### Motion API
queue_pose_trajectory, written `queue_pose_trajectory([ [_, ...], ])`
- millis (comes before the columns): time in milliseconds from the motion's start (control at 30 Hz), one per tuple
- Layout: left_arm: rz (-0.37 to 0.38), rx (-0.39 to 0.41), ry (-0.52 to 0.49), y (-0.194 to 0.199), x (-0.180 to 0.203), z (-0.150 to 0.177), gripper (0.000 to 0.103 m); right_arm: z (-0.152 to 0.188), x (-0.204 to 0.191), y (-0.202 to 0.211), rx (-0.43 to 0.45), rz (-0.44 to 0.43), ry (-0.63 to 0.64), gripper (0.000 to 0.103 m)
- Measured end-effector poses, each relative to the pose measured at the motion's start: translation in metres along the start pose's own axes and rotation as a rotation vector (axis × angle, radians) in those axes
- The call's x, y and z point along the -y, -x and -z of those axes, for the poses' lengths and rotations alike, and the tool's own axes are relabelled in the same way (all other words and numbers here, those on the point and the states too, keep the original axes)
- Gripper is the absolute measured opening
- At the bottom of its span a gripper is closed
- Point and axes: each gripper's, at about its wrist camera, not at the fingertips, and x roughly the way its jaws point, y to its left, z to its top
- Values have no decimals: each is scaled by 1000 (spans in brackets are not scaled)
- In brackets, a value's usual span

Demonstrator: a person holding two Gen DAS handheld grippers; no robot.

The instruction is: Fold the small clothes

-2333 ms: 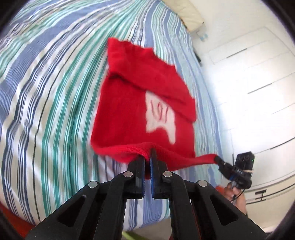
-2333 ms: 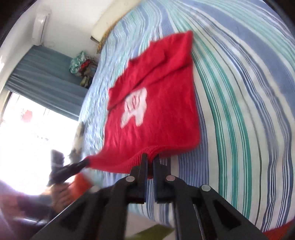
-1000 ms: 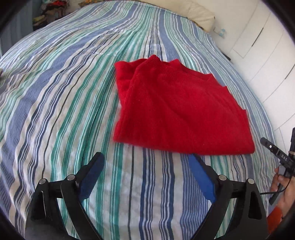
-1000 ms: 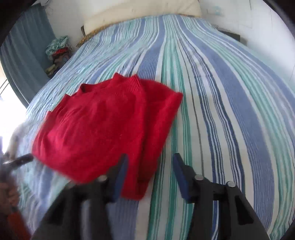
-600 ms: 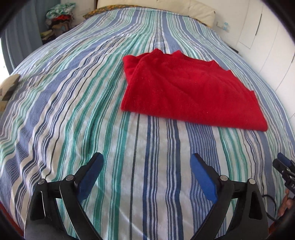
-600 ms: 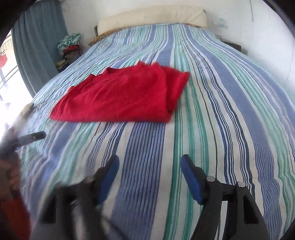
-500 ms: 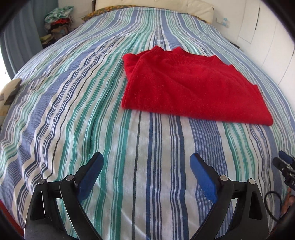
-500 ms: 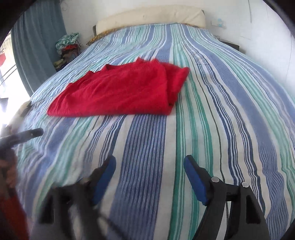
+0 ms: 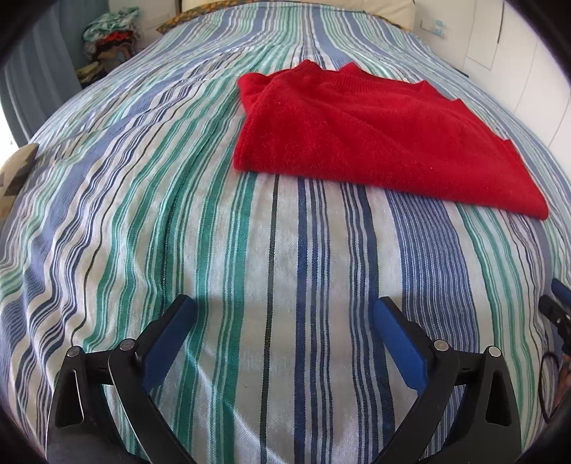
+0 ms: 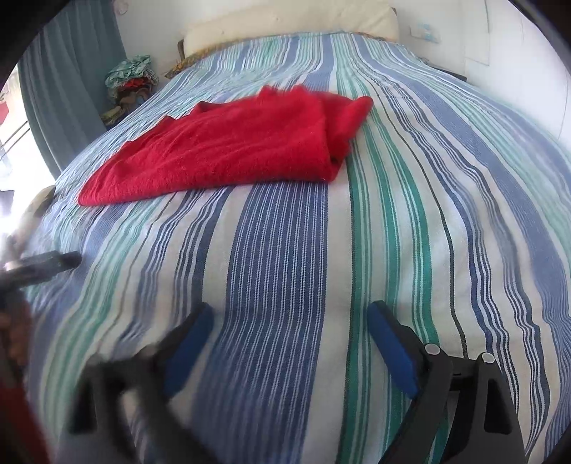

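A red knitted sweater (image 9: 374,139) lies folded flat on the striped bed cover (image 9: 214,232), past the middle of the bed. It also shows in the right wrist view (image 10: 232,150). My left gripper (image 9: 283,310) is open and empty, low over the cover, well short of the sweater's near edge. My right gripper (image 10: 289,314) is open and empty too, also well short of the sweater. Its left finger is blurred. The tip of the right gripper shows at the right edge of the left wrist view (image 9: 556,307), and the left gripper shows at the left edge of the right wrist view (image 10: 43,264).
A cream pillow (image 10: 285,21) lies at the head of the bed. A pile of clothes (image 10: 132,82) sits by the blue curtain (image 10: 64,82) on the left. White cupboard doors (image 9: 528,53) stand on the right. A patterned cushion (image 9: 18,171) lies at the bed's left edge.
Both grippers let go of the sweater, opened wide and pulled back toward the foot of the bed. The sweater, held up before, now lies folded on the cover.
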Motion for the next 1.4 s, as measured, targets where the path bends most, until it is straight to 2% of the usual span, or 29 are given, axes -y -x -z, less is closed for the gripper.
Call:
queue_pose_trajectory([
  [667,-14,44,-20,-2,5,11,102,1,-5,-1,4,-1,16,95],
  [1300,-13,43,-21,-3,5,11,102,2,-6,-1,3,-2,19,97],
  [1400,-1,7,-31,-1,4,9,102,2,-6,-1,3,-2,19,97],
])
